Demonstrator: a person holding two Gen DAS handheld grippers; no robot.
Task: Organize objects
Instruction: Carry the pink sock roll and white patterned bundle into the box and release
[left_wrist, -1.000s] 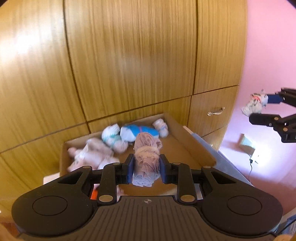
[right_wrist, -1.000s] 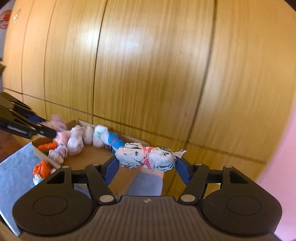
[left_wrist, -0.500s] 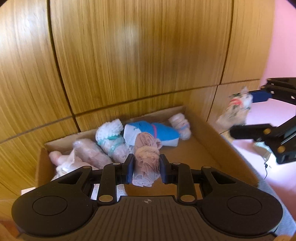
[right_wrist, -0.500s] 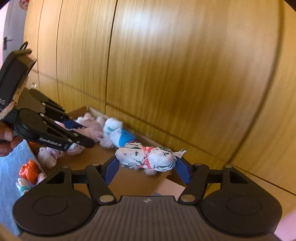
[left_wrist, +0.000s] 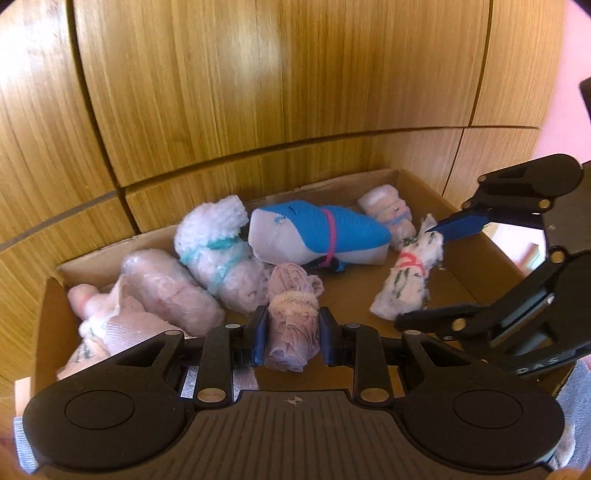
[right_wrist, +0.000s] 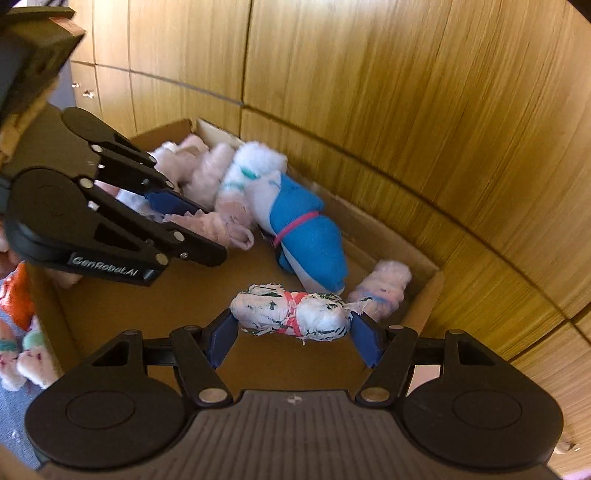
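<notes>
An open cardboard box holds several rolled cloth bundles, among them a blue-and-white roll with a pink band. Over the box's front part, my left gripper is shut on a mauve-pink rolled bundle. My right gripper is shut lengthwise on a white bundle with green marks and a red band, low above the box floor. In the left wrist view that white bundle hangs at the right, inside the box. The right wrist view shows the left gripper at the left.
Wooden cabinet doors rise right behind the box. A fluffy white roll with a teal band and pale pink rolls fill the box's left side. Outside the box at the left, an orange bundle and other rolls lie on grey fabric.
Both grippers have come down and forward over the box, each keeping its bundle. The right gripper has swung in from the side and now sits close beside the left one.
</notes>
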